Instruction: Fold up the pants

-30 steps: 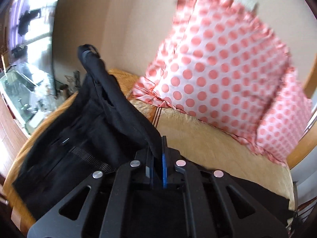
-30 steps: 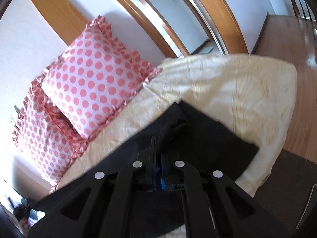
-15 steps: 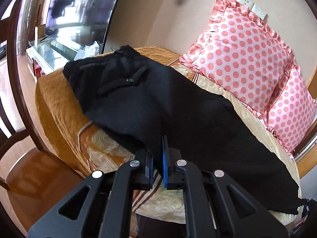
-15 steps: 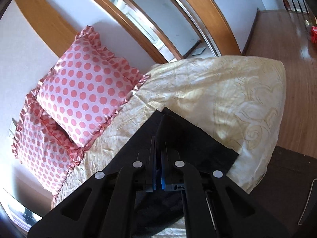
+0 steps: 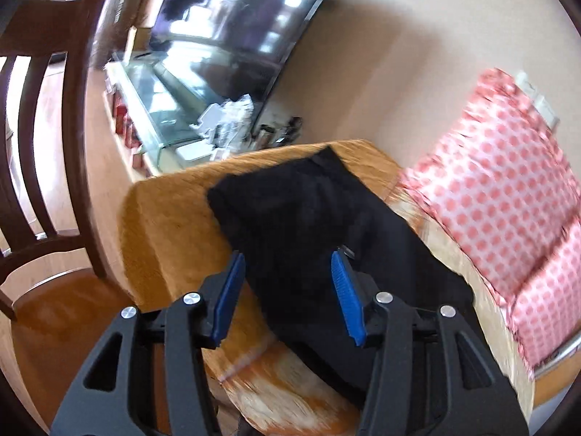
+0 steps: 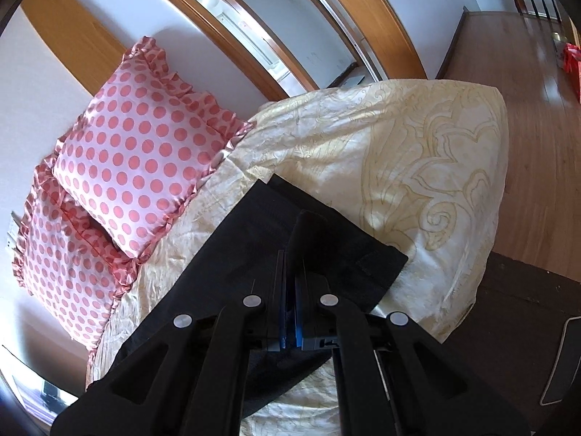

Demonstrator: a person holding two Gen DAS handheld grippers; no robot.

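Note:
Black pants (image 5: 308, 218) lie flat across the bed, waist end near the orange blanket (image 5: 174, 225). My left gripper (image 5: 287, 265) is open and empty, its blue pads spread just above the pants' near edge. In the right wrist view the leg end of the pants (image 6: 290, 232) lies on the cream bedspread (image 6: 417, 152). My right gripper (image 6: 290, 261) is shut on a raised fold of the pants near the hem.
Two pink polka-dot pillows (image 6: 141, 145) lean against the wall at the bed's head. A dark wooden chair (image 5: 40, 138) stands left of the bed. A glass TV stand (image 5: 163, 109) with clutter sits behind. Wooden floor (image 6: 537, 91) lies right of the bed.
My left gripper has opened and let go of the pants, which now lie flat on the bed. My right gripper stays shut on the leg end, lowered onto the bedspread.

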